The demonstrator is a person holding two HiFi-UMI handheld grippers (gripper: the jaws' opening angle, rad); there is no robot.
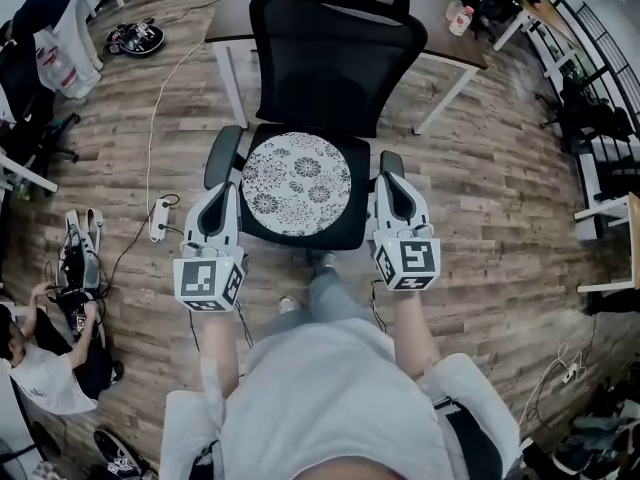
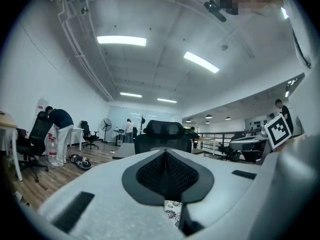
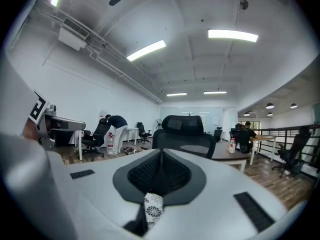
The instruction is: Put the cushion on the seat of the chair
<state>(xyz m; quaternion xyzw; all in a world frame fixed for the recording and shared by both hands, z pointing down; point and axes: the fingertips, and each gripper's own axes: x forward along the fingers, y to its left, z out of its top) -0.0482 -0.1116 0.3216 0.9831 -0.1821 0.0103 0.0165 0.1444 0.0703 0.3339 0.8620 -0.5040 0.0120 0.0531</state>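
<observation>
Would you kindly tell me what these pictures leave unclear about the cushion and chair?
1. Head view: each grip on the rim of the cushion is hidden by the bodies of the left hand-held gripper and right hand-held gripper.
2. Gripper views: only a sliver of cushion shows between shut jaws; gripper bodies hide the seat.
3. Head view: the base of the chair is mostly hidden under its seat.

Patterned cushion (image 1: 297,180) lies flat on the chair (image 1: 335,58) seat
</observation>
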